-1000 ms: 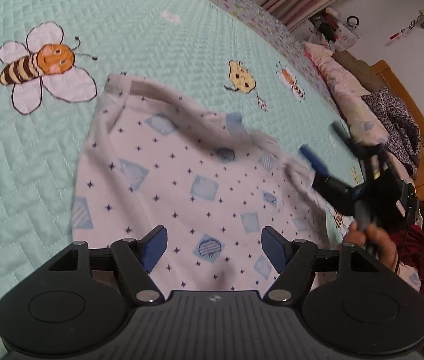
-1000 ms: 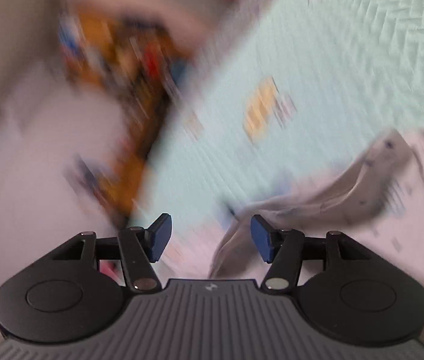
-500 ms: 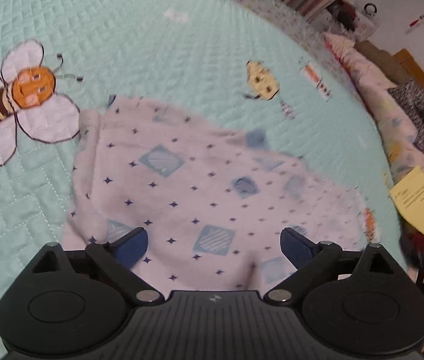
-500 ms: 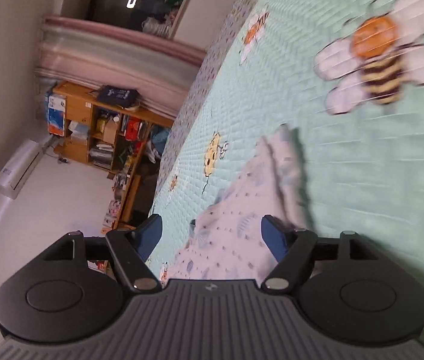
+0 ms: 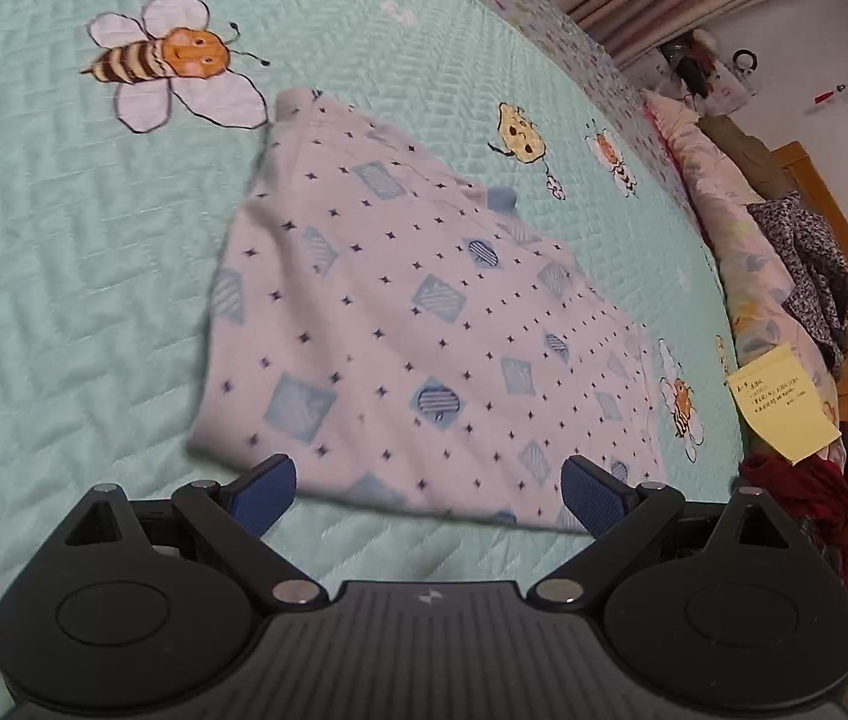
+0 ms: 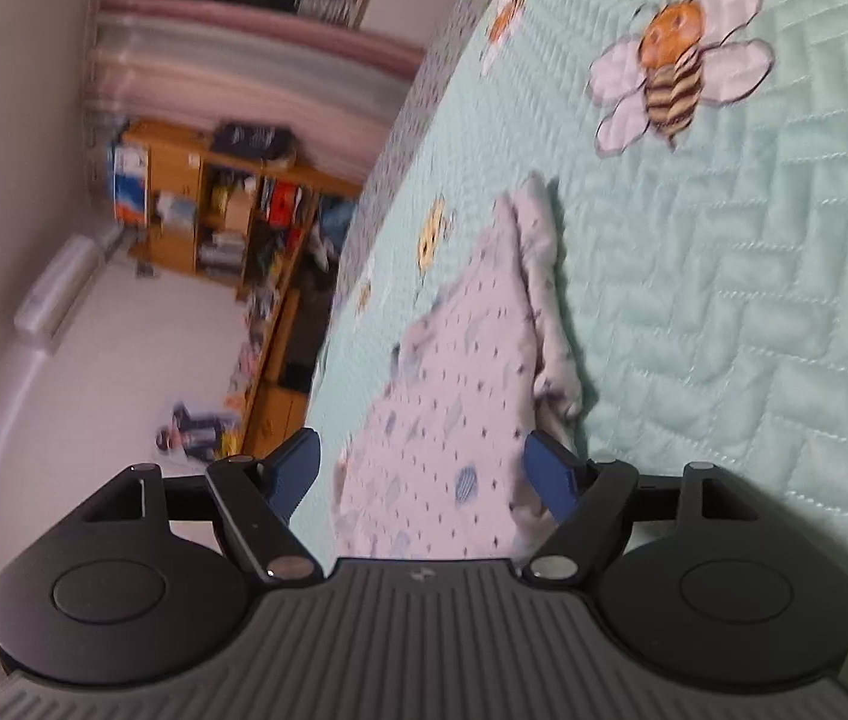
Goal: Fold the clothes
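Observation:
A white garment (image 5: 417, 324) printed with small dark stars and pale blue squares lies folded and flat on the mint quilted bedspread (image 5: 63, 276). My left gripper (image 5: 427, 495) hovers open just above its near edge, nothing between the blue pads. In the right wrist view the same garment (image 6: 454, 420) runs away from the camera, with a bunched fold along its right side. My right gripper (image 6: 433, 471) is open over the garment's near end, holding nothing.
Bee appliqués (image 5: 174, 60) dot the bedspread. Pillows and a pile of clothes (image 5: 808, 258) sit by the wooden headboard, with a yellow note (image 5: 781, 399) there. A wooden shelf unit (image 6: 213, 204) stands beyond the bed's edge in the right wrist view.
Both grippers have let go of the garment and opened wider. The garment has settled flat on the bed. The left gripper has pulled back past its near edge; the right gripper left the left view.

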`<action>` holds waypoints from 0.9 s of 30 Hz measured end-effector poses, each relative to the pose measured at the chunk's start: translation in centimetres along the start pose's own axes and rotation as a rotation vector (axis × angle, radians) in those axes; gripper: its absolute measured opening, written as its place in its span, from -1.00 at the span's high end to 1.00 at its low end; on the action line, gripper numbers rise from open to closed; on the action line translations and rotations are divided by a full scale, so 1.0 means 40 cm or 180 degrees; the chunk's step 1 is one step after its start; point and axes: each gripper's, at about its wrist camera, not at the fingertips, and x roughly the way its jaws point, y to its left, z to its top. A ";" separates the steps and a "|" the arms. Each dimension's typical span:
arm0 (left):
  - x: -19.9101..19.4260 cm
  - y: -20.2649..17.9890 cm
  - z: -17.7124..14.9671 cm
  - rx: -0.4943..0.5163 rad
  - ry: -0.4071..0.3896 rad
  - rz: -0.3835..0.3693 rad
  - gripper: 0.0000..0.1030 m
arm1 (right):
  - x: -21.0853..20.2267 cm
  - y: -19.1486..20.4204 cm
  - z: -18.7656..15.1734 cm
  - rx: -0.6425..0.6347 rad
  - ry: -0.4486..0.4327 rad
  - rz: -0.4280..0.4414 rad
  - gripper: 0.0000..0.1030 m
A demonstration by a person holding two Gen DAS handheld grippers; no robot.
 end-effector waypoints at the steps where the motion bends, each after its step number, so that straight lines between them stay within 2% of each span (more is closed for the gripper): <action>1: -0.009 0.000 -0.003 0.0012 -0.0014 0.0017 -0.86 | 0.002 0.006 0.001 -0.0071 0.0061 -0.0050 -0.48; 4: -0.035 -0.002 -0.014 0.0048 -0.0054 0.0067 -0.86 | 0.006 0.021 0.011 -0.0272 0.0281 -0.0163 -0.46; 11: -0.052 0.016 -0.005 0.0025 -0.0084 0.0126 -0.87 | 0.024 0.022 0.011 -0.0474 0.0616 -0.0037 -0.21; 13: -0.067 0.020 0.004 0.0085 -0.0177 0.0132 -0.87 | 0.029 0.015 0.012 -0.0486 0.0657 0.0005 -0.17; 17: -0.093 0.047 0.031 0.0009 -0.0353 -0.0005 -0.87 | 0.029 -0.002 0.017 -0.0466 0.0693 0.0244 -0.16; 19: -0.085 0.067 0.049 -0.0077 -0.0354 -0.0001 -0.87 | 0.023 -0.017 0.016 -0.0395 0.0694 0.0405 -0.04; 22: -0.066 0.086 0.074 -0.0121 -0.0353 0.0029 -0.87 | 0.020 -0.028 0.012 -0.0377 0.0702 0.0368 0.14; 27: -0.031 0.101 0.100 -0.0079 -0.0290 0.0119 -0.86 | 0.026 -0.010 0.018 -0.0455 0.0723 0.0220 0.32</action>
